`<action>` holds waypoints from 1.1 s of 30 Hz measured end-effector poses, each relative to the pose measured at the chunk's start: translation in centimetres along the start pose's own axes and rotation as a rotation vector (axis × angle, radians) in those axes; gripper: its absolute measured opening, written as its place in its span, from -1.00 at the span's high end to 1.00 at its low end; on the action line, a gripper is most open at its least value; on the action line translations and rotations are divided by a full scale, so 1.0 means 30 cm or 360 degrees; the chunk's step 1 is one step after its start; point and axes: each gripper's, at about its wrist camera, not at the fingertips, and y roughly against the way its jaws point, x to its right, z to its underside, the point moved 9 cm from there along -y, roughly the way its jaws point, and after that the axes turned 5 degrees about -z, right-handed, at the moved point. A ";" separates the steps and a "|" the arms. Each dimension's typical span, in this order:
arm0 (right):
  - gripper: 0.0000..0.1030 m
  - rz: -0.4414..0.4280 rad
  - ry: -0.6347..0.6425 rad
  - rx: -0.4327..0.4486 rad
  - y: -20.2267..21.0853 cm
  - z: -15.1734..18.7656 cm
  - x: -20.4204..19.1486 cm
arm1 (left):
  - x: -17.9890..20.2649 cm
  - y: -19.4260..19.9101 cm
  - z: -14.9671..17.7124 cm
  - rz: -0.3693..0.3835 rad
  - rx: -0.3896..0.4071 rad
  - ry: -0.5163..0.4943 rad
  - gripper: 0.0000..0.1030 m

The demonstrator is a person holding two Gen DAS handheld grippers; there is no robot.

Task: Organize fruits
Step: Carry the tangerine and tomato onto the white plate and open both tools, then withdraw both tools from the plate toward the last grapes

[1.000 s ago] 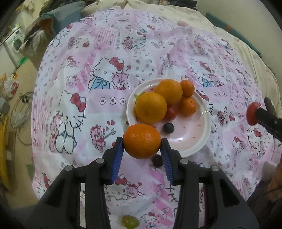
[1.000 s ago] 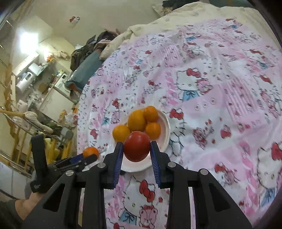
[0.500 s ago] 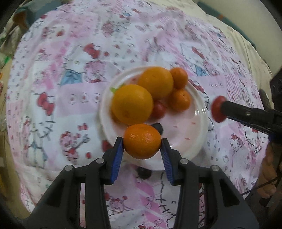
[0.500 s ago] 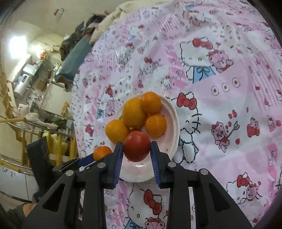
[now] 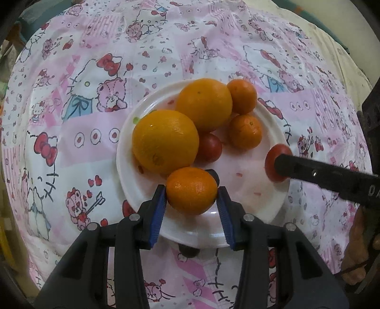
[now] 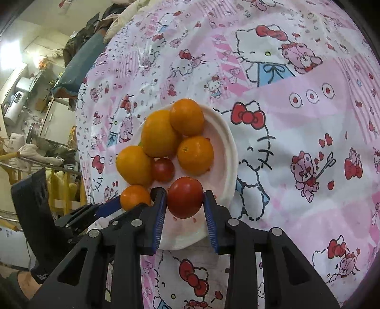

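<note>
While mandarin [image 5: 192, 190] hides it, dark fruit [image 5: 215, 174] peeks out on plate [image 5: 249, 209].

The desk [image 6: 296, 99] is covered by a pink-and-white patchwork cloth [image 5: 99, 78] printed with cartoon cats, bears, red bows and hearts. The cloth surface is glossy and shows creases. At the far side of the desk, a cream fabric [image 5: 332, 47] lies beyond the cloth edge. In the right wrist view, a blue-grey cushion [image 6: 78, 64] sits at the far-left edge of the desk, with dark clothing [image 6: 85, 35] and pale bedding [image 6: 128, 16] piled behind it. Further left: a cluttered room area with a white appliance [image 6: 16, 104], a yellow frame [image 6: 59, 190] and a mop head [image 6: 28, 152].
</note>
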 end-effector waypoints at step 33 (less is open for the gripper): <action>-0.06 -0.0043 -0.0027 0.0194 0.111 -0.058 -0.046 | 0.004 0.093 -0.005 -0.0101 0.0180 -0.0080 -0.56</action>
